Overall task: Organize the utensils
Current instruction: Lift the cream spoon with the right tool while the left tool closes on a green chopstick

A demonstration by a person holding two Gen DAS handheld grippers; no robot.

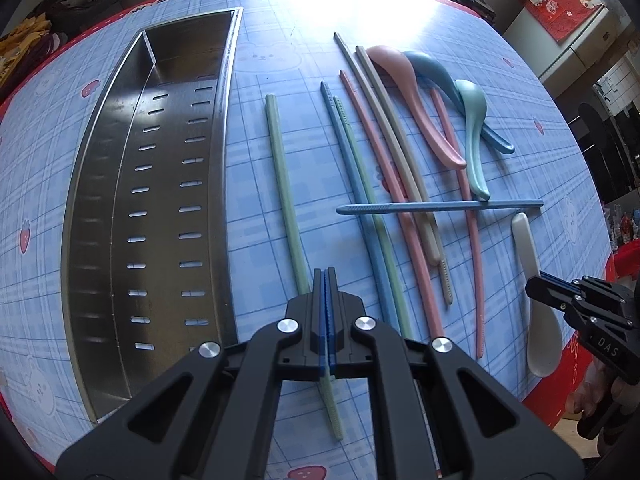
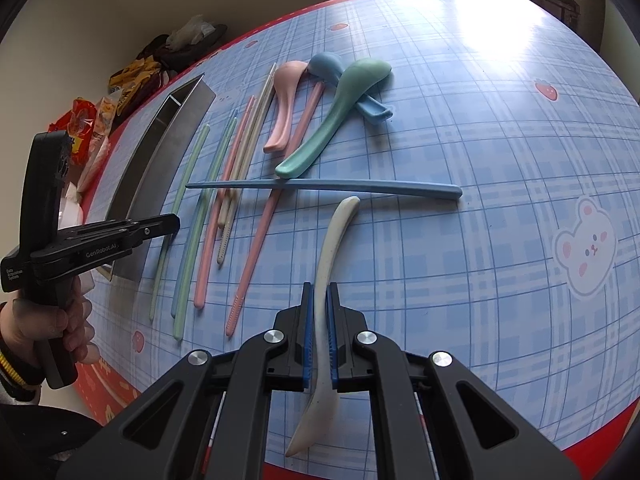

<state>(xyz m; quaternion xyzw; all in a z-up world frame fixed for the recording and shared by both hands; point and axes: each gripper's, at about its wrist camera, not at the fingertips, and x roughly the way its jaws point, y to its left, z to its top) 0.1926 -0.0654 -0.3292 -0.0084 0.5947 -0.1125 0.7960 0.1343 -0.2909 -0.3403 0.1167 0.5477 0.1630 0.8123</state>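
Gripping is the step in hand, and both hands are at it. The left gripper [image 1: 326, 280] has its pads pressed together on the near part of a green chopstick [image 1: 285, 184], which lies on the worktop [image 1: 260, 60] just beside the long steel tray [image 1: 100, 200]. The right gripper [image 2: 319, 296] pinches the handle of a pale grey spoon [image 2: 334, 240] near the front edge; whether either piece is clear of the cloth I cannot tell.

Next, I judge, each piece needs lifting and carrying to the tray, which is still empty. The chopstick has the short trip. The spoon must pass over the whole spread, so it wants height first.

Between spoon and tray lie a blue chopstick and a green one side by side [image 1: 352, 168], a pink chopstick [image 1: 384, 184] and two beige ones [image 1: 400, 152]. A second blue chopstick [image 1: 440, 207] lies crosswise on top of them, ready to roll if brushed. Further back, a pink spoon [image 1: 416, 108], a blue spoon [image 1: 436, 72] and a teal spoon [image 1: 474, 136] overlap, the teal handle touching the crosswise stick. Snack bags [image 2: 92, 120] sit off the far edge, out of the way.
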